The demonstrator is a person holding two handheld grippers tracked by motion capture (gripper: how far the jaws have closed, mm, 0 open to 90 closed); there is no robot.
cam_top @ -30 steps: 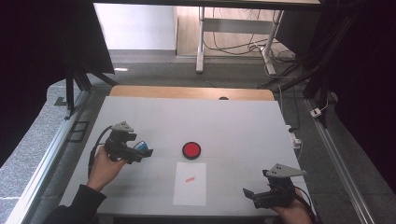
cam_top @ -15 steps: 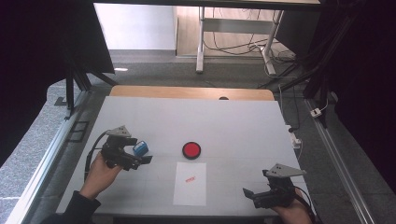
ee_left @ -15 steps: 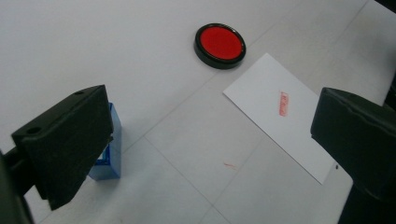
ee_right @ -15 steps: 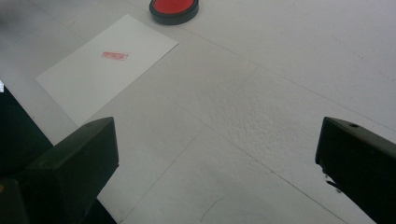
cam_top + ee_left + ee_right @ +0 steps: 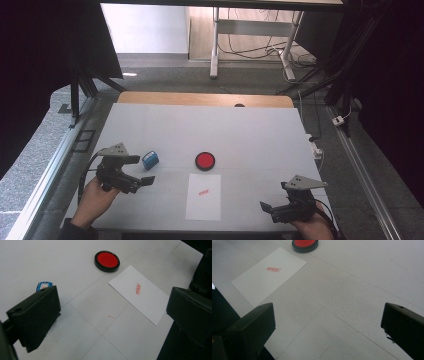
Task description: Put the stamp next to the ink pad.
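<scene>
Stamp (image 5: 150,159), small and blue, stands on the white bench (image 5: 250,135) toward its left side, just beside the left claw (image 5: 142,170) and free of it. In the left gripper view the stamp (image 5: 44,286) peeks out from behind the tip of the near black jaw, with a small red-and-white label on its top face; whether the jaw touches it cannot be told. The left claw is spread wide, its jaws well apart and pinching nothing, and the person's left hand (image 5: 95,192) grips it from the bottom left of the high view.

To the right of the stamp lies a round ink pad (image 5: 205,160), red in a black rim, near the middle of the bench. Just in front of it, toward the person, lies a white sheet of paper (image 5: 204,196), flat and apart from the pad. The sheet bears a small red stamped mark (image 5: 203,191) in its upper half; the mark reads as a short red rectangle in the right gripper view (image 5: 273,269).

Farther right, well apart from the paper, the right claw (image 5: 267,209) sits low over the bench near its front right corner, held by the right hand (image 5: 312,227). Its jaws are also spread wide with only bare bench between them, pointing toward the paper and the ink pad.
</scene>
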